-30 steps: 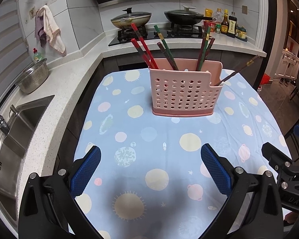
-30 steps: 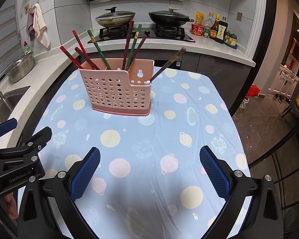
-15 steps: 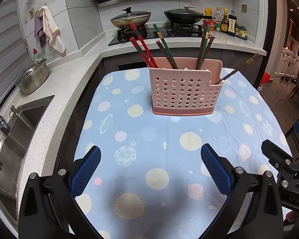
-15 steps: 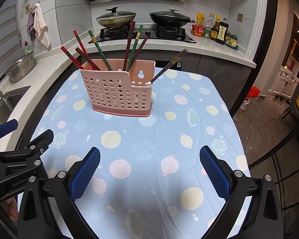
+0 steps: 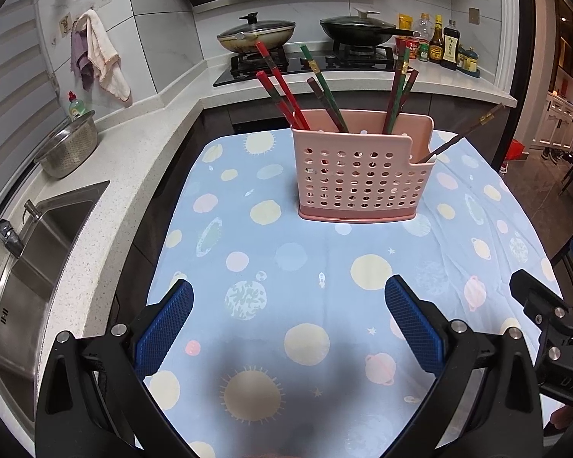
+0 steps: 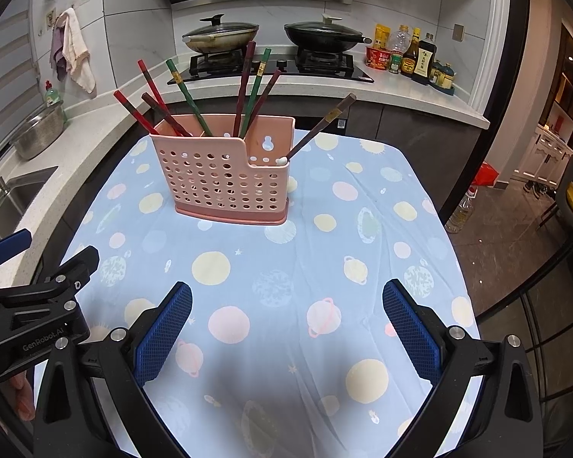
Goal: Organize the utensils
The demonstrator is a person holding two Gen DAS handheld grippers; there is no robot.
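"GenRobot.AI" printed on left gripper (image 5: 288,324), right gripper (image 6: 286,320), both jaws wide apart, empty, pink utensil basket (image 6: 225,175) holding chopsticks (image 6: 254,91), planet-print cloth (image 6: 271,278) on surface

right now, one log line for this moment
left gripper: open, empty | right gripper: open, empty | chopsticks: in pink holder | tablecloth: no loose utensils

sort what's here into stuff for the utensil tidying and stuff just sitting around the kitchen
For the job:
- pink holder
- chopsticks standing in it
- lone brown chopstick leaning out of the low end compartment
- left claw, open
- right claw, open

Just lying about:
- two lidded pans
- sauce bottles
- steel colander
- hanging towels
- sink
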